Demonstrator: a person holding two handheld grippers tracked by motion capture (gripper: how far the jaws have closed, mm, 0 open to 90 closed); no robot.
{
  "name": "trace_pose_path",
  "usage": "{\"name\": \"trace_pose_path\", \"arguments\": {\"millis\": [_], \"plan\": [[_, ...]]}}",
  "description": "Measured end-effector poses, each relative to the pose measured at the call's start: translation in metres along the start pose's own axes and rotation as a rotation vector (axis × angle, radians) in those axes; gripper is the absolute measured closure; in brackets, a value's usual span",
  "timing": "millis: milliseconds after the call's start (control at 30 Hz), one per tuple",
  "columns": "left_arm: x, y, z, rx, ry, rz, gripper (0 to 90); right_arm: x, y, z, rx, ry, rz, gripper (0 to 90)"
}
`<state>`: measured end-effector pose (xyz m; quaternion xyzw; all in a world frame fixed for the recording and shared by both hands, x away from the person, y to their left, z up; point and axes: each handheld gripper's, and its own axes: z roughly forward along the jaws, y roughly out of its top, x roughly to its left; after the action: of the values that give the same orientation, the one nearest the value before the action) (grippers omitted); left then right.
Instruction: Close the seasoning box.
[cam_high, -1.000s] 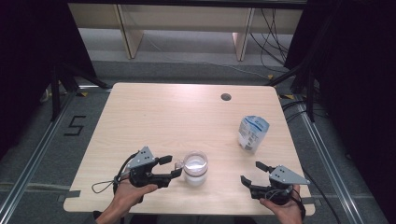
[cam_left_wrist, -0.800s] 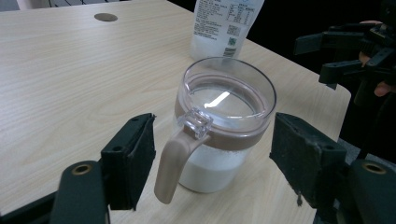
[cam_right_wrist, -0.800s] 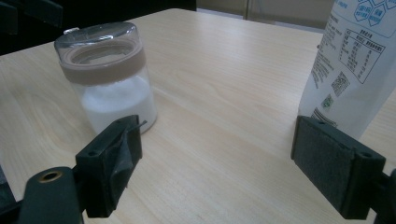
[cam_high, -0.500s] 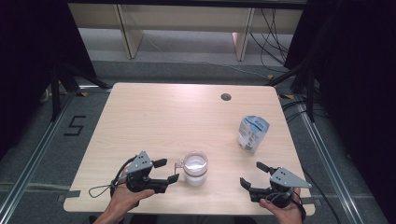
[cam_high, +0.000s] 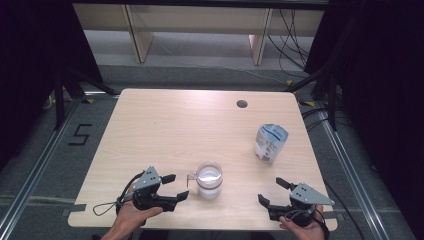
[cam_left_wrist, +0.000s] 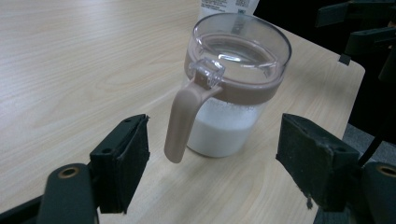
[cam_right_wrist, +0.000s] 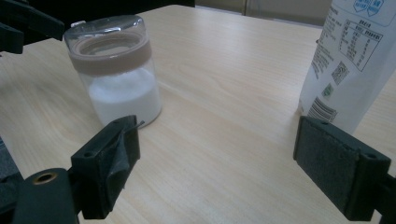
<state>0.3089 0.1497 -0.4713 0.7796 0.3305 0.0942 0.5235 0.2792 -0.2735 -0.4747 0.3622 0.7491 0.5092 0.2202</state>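
1. 2 claws rest at the near edge of the surface (cam_high: 165, 125): the left claw (cam_high: 172, 189) and the right claw (cam_high: 274, 194) both gape wide and hold nothing.
2. The jar (cam_high: 208, 179), lidded and part full of white powder, stands between them, its handle (cam_left_wrist: 183, 122) turned to the left claw.
3. Likely step: an approach, no grasp begun. Next the left claw would need to advance and close on the handle or body.
4. A pouch (cam_high: 270, 142) stands upright, well apart at the right. Nothing blocks either claw.
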Motion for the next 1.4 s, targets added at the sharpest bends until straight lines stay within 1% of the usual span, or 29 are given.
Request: {"name": "trace_pose_path", "arguments": {"millis": [67, 100, 133, 200, 233, 267, 300, 400, 433, 467, 533, 600, 633, 667, 733, 767, 800, 833, 867, 900, 933, 967, 1000, 1033, 1100, 1133, 1167, 1233, 1400], "plan": [[0.001, -0.003, -0.001, 0.008, 0.001, 0.005, 24.0, 0.001, -0.002, 0.0, 0.004, 0.017, 0.022, 15.5], [0.001, -0.004, -0.002, 0.016, 0.004, 0.01, 23.7, 0.003, -0.002, -0.001, 0.014, 0.003, 0.041, 15.5], [0.001, -0.005, -0.002, 0.015, 0.007, 0.008, 23.4, 0.001, -0.002, -0.002, 0.029, 0.0, 0.012, 15.5], [0.0, -0.008, -0.002, 0.012, 0.004, 0.003, 23.3, 0.0, -0.004, -0.002, 0.033, 0.001, 0.005, 15.6], [0.001, -0.009, -0.003, 0.024, 0.007, 0.015, 23.3, 0.001, -0.005, -0.003, 0.05, -0.001, 0.009, 15.6], [0.001, -0.011, -0.003, 0.025, 0.007, 0.007, 23.2, 0.001, -0.005, -0.004, 0.058, -0.001, 0.016, 15.6], [0.001, -0.012, -0.003, 0.025, 0.004, 0.006, 23.2, 0.004, -0.006, -0.004, 0.063, 0.013, 0.045, 15.6], [0.001, -0.015, -0.005, 0.025, 0.008, 0.006, 23.0, 0.001, -0.008, -0.004, 0.061, 0.012, -0.004, 15.6], [0.002, -0.016, -0.005, 0.028, 0.009, 0.006, 22.9, 0.005, -0.008, -0.007, 0.091, 0.02, 0.041, 15.6], [0.002, -0.016, -0.006, 0.027, 0.008, 0.006, 22.9, 0.004, -0.009, -0.006, 0.079, 0.025, 0.015, 15.6], [0.003, -0.017, -0.007, 0.033, 0.01, 0.009, 22.9, 0.004, -0.01, -0.007, 0.083, 0.02, 0.011, 15.7], [0.002, -0.02, -0.007, 0.037, 0.012, -0.001, 22.6, 0.006, -0.012, -0.007, 0.098, 0.028, 0.018, 15.6], [0.002, -0.021, -0.007, 0.039, 0.012, 0.0, 22.5, 0.006, -0.012, -0.007, 0.101, 0.035, 0.006, 15.6], [0.003, -0.022, -0.007, 0.047, 0.01, 0.001, 22.5, 0.01, -0.013, -0.009, 0.128, 0.026, 0.059, 15.6], [0.003, -0.024, -0.008, 0.045, 0.028, -0.001, 22.6, 0.007, -0.014, -0.007, 0.108, 0.026, 0.014, 15.6], [0.003, -0.024, -0.008, 0.037, 0.029, -0.007, 22.6, 0.007, -0.014, -0.008, 0.112, 0.025, 0.011, 15.6], [0.003, -0.025, -0.008, 0.048, 0.037, -0.008, 22.5, 0.008, -0.014, -0.008, 0.114, 0.025, 0.023, 15.6], [0.004, -0.025, -0.008, 0.045, 0.031, -0.01, 22.6, 0.01, -0.014, -0.009, 0.127, 0.026, 0.058, 15.6], [0.004, -0.026, -0.008, 0.051, 0.036, -0.007, 22.5, 0.007, -0.015, -0.008, 0.113, 0.022, 0.03, 15.6], [0.004, -0.028, -0.007, 0.052, 0.03, -0.01, 22.5, 0.009, -0.015, -0.008, 0.126, 0.023, 0.054, 15.6], [0.003, -0.028, -0.006, 0.055, 0.028, -0.012, 22.5, 0.009, -0.016, -0.008, 0.132, 0.024, 0.059, 15.6], [0.003, -0.029, -0.006, 0.058, 0.032, -0.007, 22.5, 0.009, -0.016, -0.008, 0.132, 0.016, 0.049, 15.6], [0.003, -0.029, -0.005, 0.055, 0.03, -0.011, 22.4, 0.009, -0.016, -0.008, 0.139, 0.032, 0.05, 15.6], [0.003, -0.029, -0.005, 0.057, 0.029, -0.011, 22.3, 0.007, -0.016, -0.007, 0.133, 0.032, 0.027, 15.6], [0.003, -0.03, -0.004, 0.053, 0.033, -0.007, 22.3, 0.009, -0.017, -0.005, 0.13, 0.038, 0.024, 15.6], [0.003, -0.03, -0.005, 0.063, 0.039, -0.025, 22.3, 0.008, -0.017, -0.005, 0.133, 0.035, 0.01, 15.7], [0.003, -0.03, -0.005, 0.067, 0.05, -0.025, 22.3, 0.009, -0.017, -0.004, 0.146, 0.049, 0.018, 15.6], [0.004, -0.03, -0.005, 0.073, 0.046, -0.014, 22.2, 0.009, -0.017, -0.004, 0.143, 0.041, 0.016, 15.6], [0.004, -0.031, -0.004, 0.069, 0.047, -0.026, 22.2, 0.009, -0.017, -0.004, 0.147, 0.04, 0.011, 15.6]]}}
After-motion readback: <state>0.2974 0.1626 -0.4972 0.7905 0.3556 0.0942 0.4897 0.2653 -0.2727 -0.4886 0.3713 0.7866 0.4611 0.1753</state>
